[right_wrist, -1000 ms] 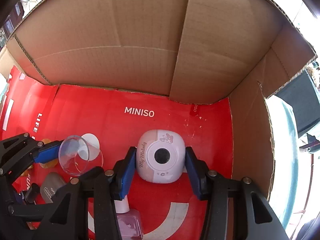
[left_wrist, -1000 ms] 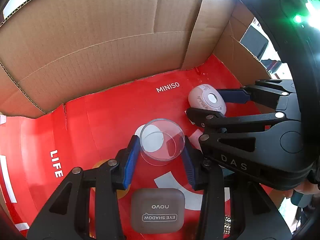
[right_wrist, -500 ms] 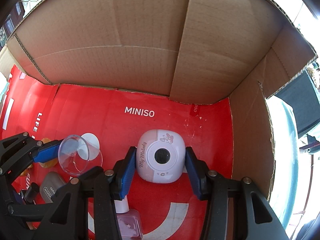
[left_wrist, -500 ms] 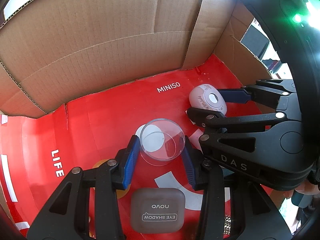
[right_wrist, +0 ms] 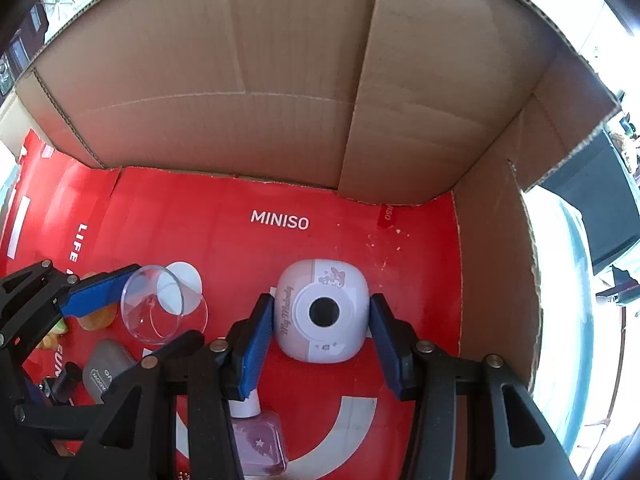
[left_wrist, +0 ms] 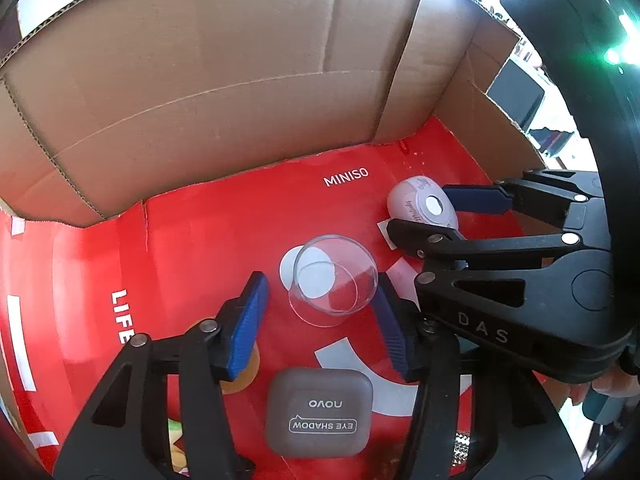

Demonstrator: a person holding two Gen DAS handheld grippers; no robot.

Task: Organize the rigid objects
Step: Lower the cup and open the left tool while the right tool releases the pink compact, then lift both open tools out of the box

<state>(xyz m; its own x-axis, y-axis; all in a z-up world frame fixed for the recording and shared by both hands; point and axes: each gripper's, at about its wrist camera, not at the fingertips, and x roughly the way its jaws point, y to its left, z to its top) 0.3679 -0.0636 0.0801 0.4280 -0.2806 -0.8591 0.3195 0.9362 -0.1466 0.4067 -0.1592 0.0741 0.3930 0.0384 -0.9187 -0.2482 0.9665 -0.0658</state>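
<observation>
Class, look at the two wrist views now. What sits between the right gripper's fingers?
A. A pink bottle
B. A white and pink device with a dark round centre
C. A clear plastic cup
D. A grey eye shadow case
B: in the right wrist view the white and pink device sits between the right gripper's blue pads, on the box's red floor.

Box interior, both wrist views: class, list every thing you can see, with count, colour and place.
cardboard box: 1, brown walls, red floor
clear cup: 1, transparent, on its side, left
mini camera: 1, pink-white, right of cup
eye shadow case: 1, grey, just below cup
bottle: 1, pink, white cap, below camera
left gripper: 1, black, jaws just opened, cup between them
right gripper: 1, black, jaws shut on mini camera
</observation>
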